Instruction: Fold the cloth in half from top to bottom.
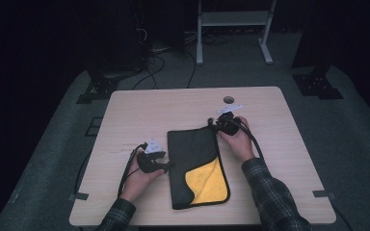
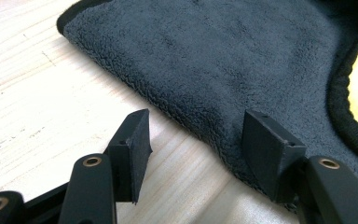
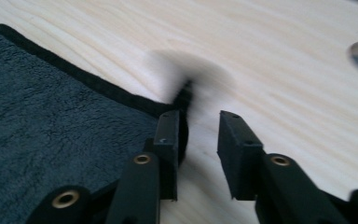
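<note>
The folded microfibre cloth (image 1: 197, 166), soft and limp, is best pinched at its corner between the right gripper's (image 3: 196, 140) parted, empty jaws; the left gripper (image 2: 196, 140) is held wide, empty.

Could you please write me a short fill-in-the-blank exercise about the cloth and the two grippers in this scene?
1. The folded cloth is dark grey outside, and its turned-back corner shows a ____ inner side.
2. The cloth lies on a light ____ table.
3. The left gripper has its fingers ____, astride the cloth's edge without pressing on it.
4. The right gripper sits at the cloth's ____ corner, as the high view shows it.

Missing words: yellow; wooden; open; far right
</note>
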Motion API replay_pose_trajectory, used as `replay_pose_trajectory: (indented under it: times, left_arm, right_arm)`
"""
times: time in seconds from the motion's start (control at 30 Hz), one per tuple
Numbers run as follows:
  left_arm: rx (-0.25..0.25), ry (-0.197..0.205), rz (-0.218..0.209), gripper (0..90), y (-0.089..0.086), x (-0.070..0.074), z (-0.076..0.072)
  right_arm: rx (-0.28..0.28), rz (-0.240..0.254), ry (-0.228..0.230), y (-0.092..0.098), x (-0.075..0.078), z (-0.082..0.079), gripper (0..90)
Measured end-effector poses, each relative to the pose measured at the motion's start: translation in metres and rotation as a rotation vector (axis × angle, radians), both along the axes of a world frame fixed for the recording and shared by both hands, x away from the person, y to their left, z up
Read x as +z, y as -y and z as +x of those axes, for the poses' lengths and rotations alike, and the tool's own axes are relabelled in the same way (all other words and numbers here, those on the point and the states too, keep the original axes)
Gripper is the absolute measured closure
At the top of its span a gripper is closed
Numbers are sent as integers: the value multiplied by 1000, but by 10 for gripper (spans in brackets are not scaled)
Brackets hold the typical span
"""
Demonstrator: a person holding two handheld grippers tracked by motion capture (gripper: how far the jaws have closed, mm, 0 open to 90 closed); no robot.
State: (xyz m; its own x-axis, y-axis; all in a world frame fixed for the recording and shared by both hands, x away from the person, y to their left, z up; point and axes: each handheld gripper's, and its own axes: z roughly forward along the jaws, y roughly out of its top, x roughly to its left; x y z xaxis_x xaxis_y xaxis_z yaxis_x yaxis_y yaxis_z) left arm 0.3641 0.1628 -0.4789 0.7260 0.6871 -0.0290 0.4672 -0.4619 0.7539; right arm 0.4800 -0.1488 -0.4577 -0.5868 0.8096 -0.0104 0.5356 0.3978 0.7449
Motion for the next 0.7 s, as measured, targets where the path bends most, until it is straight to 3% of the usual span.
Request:
replay_pose_trajectory:
  times: [0.07,0.2,0.47,0.7]
  left_arm:
    - [1,1,0,413,0,0,0]
    - [2,1,1,413,0,0,0]
    - [3,3,2,413,1,0,0]
    - [5,4,-2,412,1,0,-1]
  right_arm:
    - [-8,7,22,3,5,-3,631]
    - [18,70,29,11,17,-14,622]
    - [175,138,14,7,27,-58,614]
    - [306,152,5,-7,25,-97,602]
